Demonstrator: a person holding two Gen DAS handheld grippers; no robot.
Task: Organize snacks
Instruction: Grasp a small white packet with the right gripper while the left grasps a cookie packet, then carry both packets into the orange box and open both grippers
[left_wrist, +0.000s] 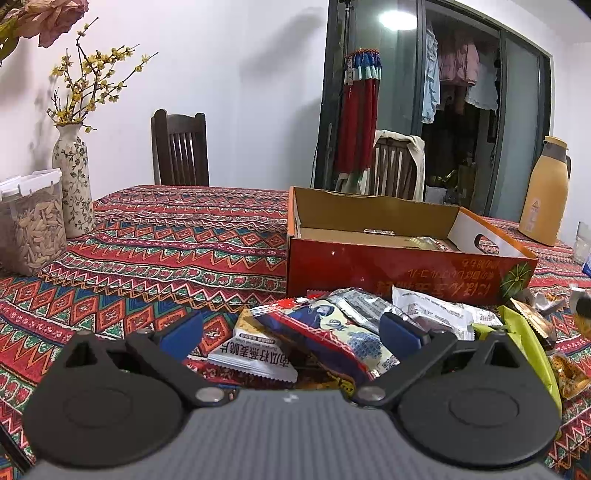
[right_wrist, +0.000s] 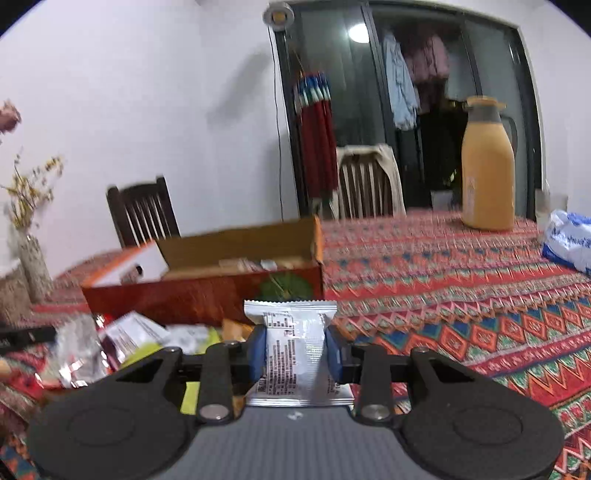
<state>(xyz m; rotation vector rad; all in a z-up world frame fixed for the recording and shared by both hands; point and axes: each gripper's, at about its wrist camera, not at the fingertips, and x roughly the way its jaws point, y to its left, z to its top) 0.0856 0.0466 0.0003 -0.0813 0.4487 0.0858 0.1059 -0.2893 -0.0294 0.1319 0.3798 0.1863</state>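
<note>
Right wrist view shows a silver foil snack packet printed with dark text (right_wrist: 295, 347) standing upright between the two blue pads (right_wrist: 257, 352), which press on both of its sides and pinch it in at the middle; the right gripper (right_wrist: 295, 350) is clenched on it, the packet's crimped top edge rising above the pads and its bottom edge near the gripper body. Behind it sits the open red cardboard box with a brown inside (right_wrist: 236, 280), a few packets lying in it, and to the left a heap of loose snack wrappers (right_wrist: 129, 339) lies on the red patterned tablecloth (right_wrist: 461, 295). A yellow thermos jug (right_wrist: 487, 166) stands far back on the right, well apart from the box. Left wrist view has the left gripper (left_wrist: 291, 332) spread wide, its blue fingers (left_wrist: 184, 334) apart and pressing on nothing, above a white packet with printed characters (left_wrist: 251, 354) and a red and blue illustrated packet (left_wrist: 332, 332) at the near edge of the heap, in front of the red box (left_wrist: 369, 269). A floral ceramic vase with yellow blossom twigs (left_wrist: 72, 177) and a clear plastic container of seeds (left_wrist: 33, 221) stand at the far left.
</note>
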